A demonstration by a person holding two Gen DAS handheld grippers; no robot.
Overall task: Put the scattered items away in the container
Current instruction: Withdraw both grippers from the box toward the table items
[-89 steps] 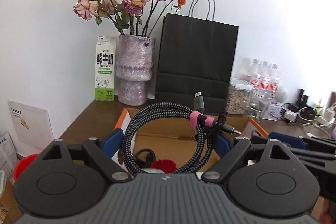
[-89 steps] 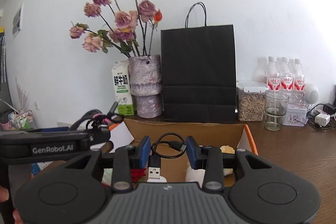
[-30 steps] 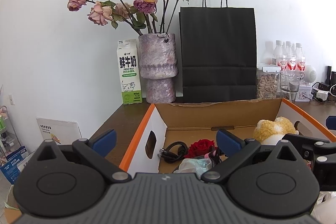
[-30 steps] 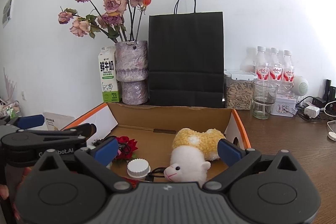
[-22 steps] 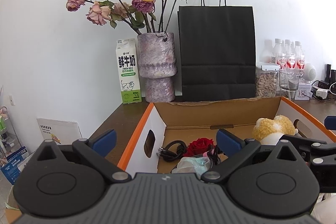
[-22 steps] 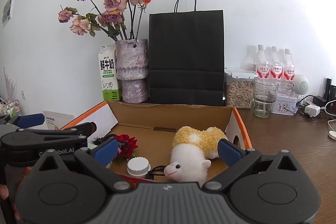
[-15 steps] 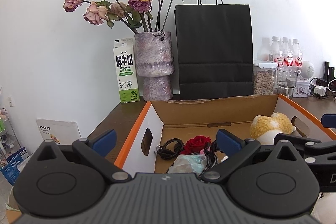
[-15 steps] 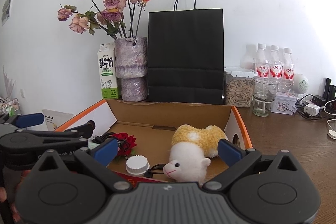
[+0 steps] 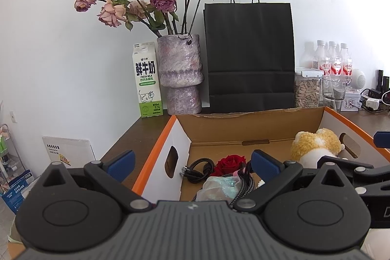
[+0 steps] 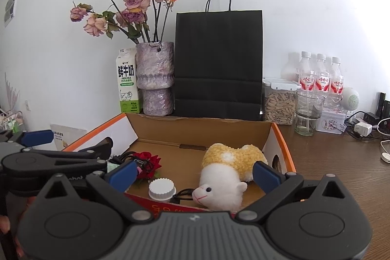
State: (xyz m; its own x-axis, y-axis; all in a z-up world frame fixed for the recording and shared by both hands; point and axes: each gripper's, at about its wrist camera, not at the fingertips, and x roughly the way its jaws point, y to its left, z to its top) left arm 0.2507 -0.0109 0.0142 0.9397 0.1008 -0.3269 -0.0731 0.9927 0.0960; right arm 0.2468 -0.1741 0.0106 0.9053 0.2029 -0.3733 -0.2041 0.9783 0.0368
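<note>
Cardboard box (image 10: 280,135) with orange rims on a brown wooden table (image 10: 341,169), seen from both wrist cameras. Left gripper (image 9: 192,162) is spread wide and empty, its blue pads level with the box's left wall (image 9: 170,152); one pad lies outside that wall, the other over the box interior. Right gripper (image 10: 193,173) is likewise spread wide and empty, held low over the near edge of the box. Inside the box lie a plush sheep (image 10: 226,174) with a white face and yellow fleece toward the right side, a red rose (image 9: 230,161) near the left, a coiled black cable (image 9: 197,168) beside the rose, a braided cable (image 9: 245,183) with a pink strap, a crumpled clear wrapper (image 9: 219,187), and a white ribbed cap (image 10: 162,188) near the front edge, with a thin black cable (image 10: 182,195) between cap and sheep. Behind the box stand a milk carton (image 10: 126,82), a purple vase (image 10: 157,77) of dried roses, a black paper bag (image 10: 218,60), a jar of seeds (image 10: 279,104), a glass (image 10: 308,111) and three bottles (image 10: 320,74).
</note>
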